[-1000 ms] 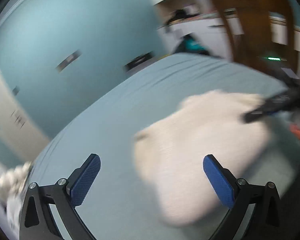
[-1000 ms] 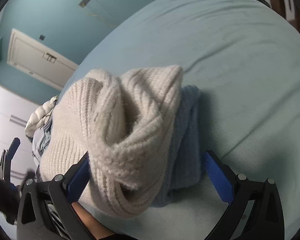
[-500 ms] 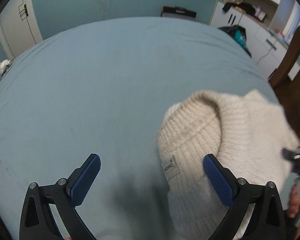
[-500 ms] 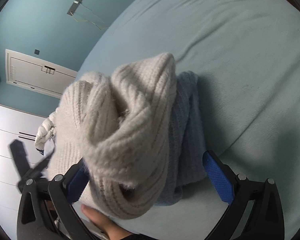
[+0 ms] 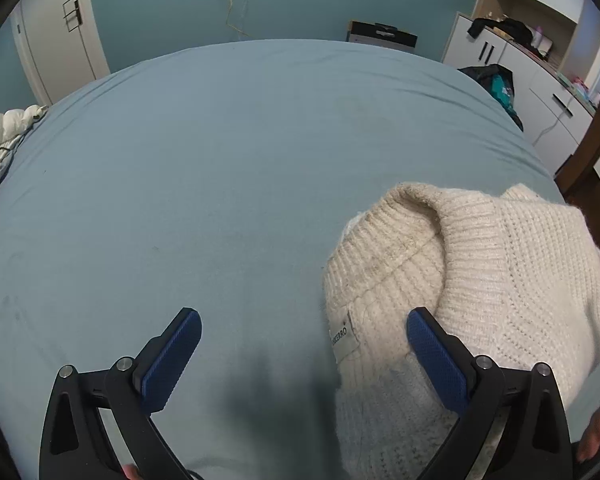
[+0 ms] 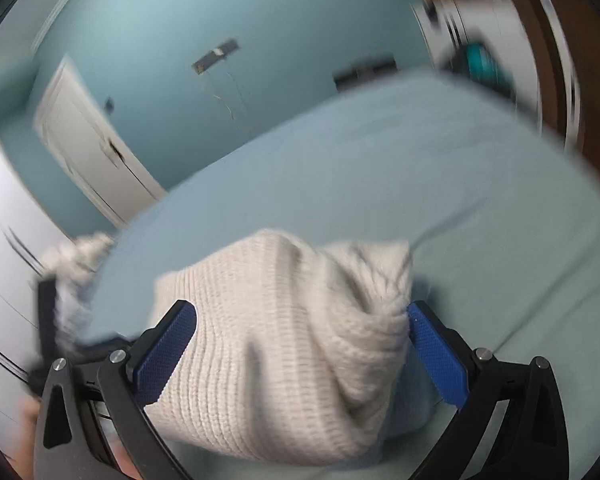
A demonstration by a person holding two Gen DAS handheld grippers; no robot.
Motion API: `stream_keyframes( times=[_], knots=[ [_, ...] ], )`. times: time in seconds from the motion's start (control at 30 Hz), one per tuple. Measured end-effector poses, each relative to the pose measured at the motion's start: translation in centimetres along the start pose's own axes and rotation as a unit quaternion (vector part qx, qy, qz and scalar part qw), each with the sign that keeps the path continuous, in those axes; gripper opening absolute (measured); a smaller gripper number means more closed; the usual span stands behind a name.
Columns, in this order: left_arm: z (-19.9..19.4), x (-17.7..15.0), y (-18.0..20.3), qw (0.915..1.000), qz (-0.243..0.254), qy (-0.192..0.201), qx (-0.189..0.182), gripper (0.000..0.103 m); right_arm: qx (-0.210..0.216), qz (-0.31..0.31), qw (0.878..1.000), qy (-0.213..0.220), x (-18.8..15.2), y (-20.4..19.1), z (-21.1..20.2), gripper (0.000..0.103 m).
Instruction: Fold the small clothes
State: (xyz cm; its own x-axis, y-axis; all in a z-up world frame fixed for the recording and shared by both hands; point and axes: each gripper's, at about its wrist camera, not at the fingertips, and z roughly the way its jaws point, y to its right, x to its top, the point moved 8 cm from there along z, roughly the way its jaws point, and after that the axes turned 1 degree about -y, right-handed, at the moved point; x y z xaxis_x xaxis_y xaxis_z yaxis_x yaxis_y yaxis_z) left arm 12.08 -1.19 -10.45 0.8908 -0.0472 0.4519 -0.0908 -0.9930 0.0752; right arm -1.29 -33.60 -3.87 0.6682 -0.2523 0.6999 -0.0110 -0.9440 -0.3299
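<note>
Blue-sheeted bed (image 5: 240,168) carries a bunched cream knit sweater (image 5: 480,280) near its right edge. Both hand-held grippers have their jaws spread apart: the right hand-held gripper (image 6: 300,340) straddles the sweater, while the left hand-held gripper (image 5: 300,344) hangs over its left edge.

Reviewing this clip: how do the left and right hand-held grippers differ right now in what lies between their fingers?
The left hand-held gripper is open over bare blue bedsheet, the cream knit sweater showing only behind its right finger; the right hand-held gripper is open with the sweater bunched between its fingers. The left view is sharp; the right view is motion-blurred. Both have blue textured pads on black frames.
</note>
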Motion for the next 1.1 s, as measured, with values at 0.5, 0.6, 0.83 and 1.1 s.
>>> stream_keyframes(
  times=[0.5,0.6,0.83,1.1],
  knots=[
    [-0.2,0.3,-0.1,0.9999,0.001,-0.003,0.014,0.103,-0.067,-0.219,0.967,0.107,-0.6,-8.7,-1.3,0.102],
    [0.1,0.3,-0.1,0.9998,0.005,-0.01,0.019,0.103,-0.091,-0.253,0.961,0.058,-2.5,-7.6,1.1,0.101],
    [0.5,0.3,1.3,0.9974,0.053,-0.011,0.047,0.103,-0.061,-0.216,0.974,-0.036,-5.2,-5.1,3.5,0.102],
    [0.4,0.9,1.2,0.998,0.05,-0.013,0.036,0.103,-0.063,-0.223,0.973,-0.012,-4.9,-5.7,2.3,0.102]
  ],
)
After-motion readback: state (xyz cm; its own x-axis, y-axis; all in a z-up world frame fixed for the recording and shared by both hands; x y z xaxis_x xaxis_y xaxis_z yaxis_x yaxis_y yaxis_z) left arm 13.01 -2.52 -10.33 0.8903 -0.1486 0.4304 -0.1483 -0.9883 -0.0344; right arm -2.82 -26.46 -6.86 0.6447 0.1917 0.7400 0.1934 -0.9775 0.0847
